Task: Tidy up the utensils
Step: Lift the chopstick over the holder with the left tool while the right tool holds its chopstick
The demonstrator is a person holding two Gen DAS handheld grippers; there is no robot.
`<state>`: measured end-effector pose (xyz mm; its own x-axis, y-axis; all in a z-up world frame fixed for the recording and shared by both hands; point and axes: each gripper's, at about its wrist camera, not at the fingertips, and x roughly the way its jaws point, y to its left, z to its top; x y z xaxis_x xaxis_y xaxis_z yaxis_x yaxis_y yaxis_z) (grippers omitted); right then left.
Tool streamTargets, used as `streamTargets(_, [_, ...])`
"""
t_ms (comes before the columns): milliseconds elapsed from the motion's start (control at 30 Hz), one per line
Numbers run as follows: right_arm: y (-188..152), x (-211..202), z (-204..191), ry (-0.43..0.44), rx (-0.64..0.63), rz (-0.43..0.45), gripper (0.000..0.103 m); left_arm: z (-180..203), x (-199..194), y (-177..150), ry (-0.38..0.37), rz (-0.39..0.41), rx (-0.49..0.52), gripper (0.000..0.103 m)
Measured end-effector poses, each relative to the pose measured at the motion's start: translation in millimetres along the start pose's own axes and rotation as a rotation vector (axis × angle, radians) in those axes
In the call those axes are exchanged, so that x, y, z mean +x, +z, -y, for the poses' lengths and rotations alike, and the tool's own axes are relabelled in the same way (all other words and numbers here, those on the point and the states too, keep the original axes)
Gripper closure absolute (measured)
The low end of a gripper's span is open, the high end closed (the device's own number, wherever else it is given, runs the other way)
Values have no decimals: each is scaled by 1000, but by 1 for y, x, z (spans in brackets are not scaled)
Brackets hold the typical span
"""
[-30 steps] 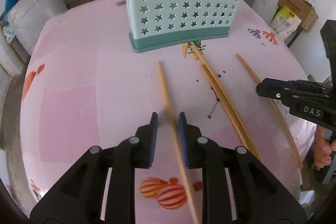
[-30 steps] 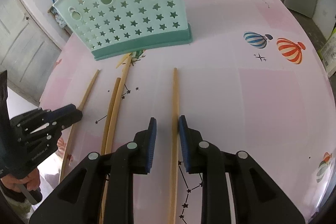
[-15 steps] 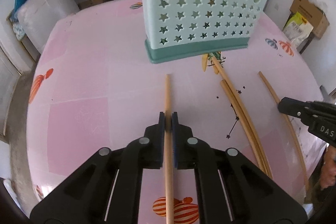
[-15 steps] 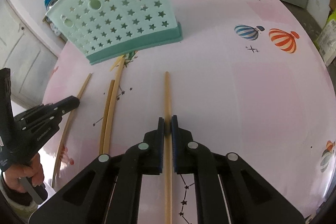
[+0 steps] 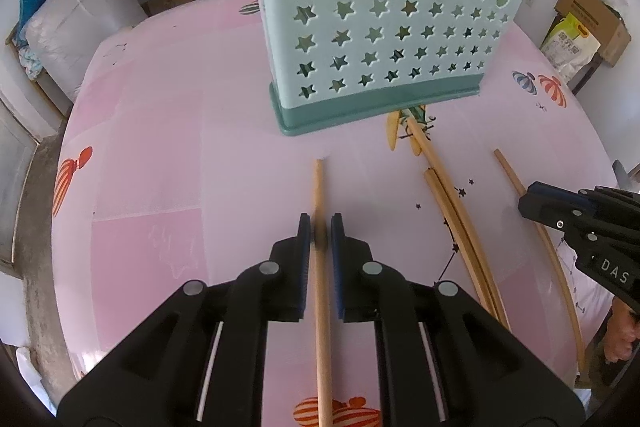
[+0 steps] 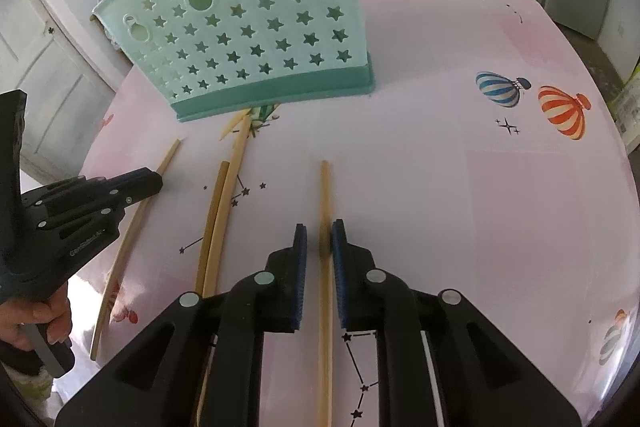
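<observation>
Jaws, left: nearly shut on the left gripper (image 5: 320, 227), and they have just been opening a little. One wooden chopstick (image 5: 322, 327) runs lengthwise between the blue pads, with a thin gap visible on either side, so it looks cradled rather than clamped.
Jaws, right: the same picture on the right gripper (image 6: 319, 231), a narrow slot that has just been widening. A second chopstick (image 6: 325, 327) lies in it against one pad, with daylight at the other.
Chopstick tips: both point at the mint star-cut basket (image 5: 384, 27) and stop short of its dark green base.
Loose chopsticks: a close pair (image 5: 460, 219) lies in front of the basket, between the two grippers. Shorter pale pieces sit right at the foot of the basket.
Basket: upright on the pink balloon-print tablecloth (image 5: 160, 147), with its open top above both grippers.
Step in hand: picking up, one stick per gripper; judging by the slack at the pads, neither grip looks secure.
Next move calls for: a firm squeeze on each stick first. Each then needs lifting clear of the cloth, tipping end-down over the basket's rim and lowering inside.
Risk: a thin round stick may roll or pivot in loose pads and slip out before it reaches the basket.
</observation>
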<state>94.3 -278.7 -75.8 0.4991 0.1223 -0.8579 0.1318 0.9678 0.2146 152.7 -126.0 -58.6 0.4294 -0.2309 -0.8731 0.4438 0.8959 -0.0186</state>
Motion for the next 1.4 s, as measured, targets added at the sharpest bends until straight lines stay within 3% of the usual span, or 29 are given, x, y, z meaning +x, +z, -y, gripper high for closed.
streamTargets(367, [-2, 0, 10, 42, 43, 18, 96, -12, 0, 5, -28, 9, -56, 99])
streamTargets(733, [-2, -2, 11, 76, 65, 32, 96, -30, -43, 14, -145, 138, -155, 99])
streamTargets(1400, [4, -13, 17, 101, 85, 75, 96, -30, -107, 17, -179, 314, -146, 99])
